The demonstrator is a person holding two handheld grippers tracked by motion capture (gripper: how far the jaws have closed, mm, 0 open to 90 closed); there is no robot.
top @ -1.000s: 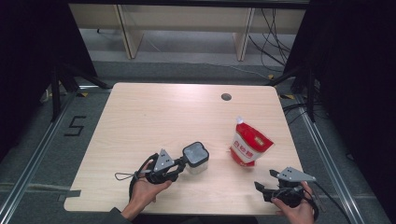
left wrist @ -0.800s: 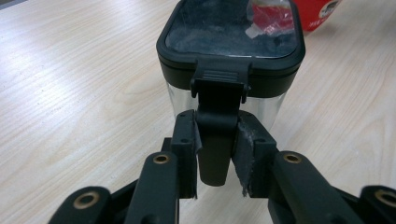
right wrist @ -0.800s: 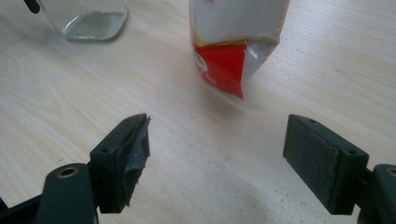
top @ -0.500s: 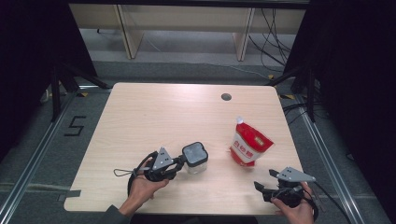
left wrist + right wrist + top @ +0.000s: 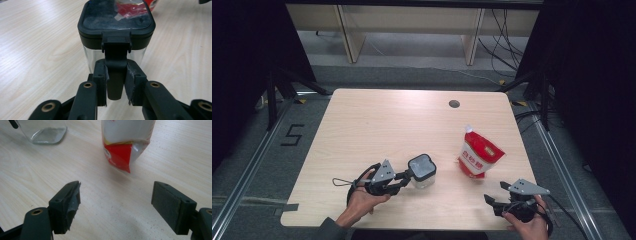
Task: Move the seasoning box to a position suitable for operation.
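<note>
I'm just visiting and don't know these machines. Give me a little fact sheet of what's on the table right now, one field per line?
Surface: light wooden table with a small round hole near its far edge
Container: clear square jar with a black lid, upright
Latch: the lid's black clip hangs down the jar's side
Left hand-held gripper: pads closed on that clip
Pouch: red and white bag with a spout, to the right of the jar
Right hand-held gripper: jaws wide apart, nothing between them, short of the pouch
</note>
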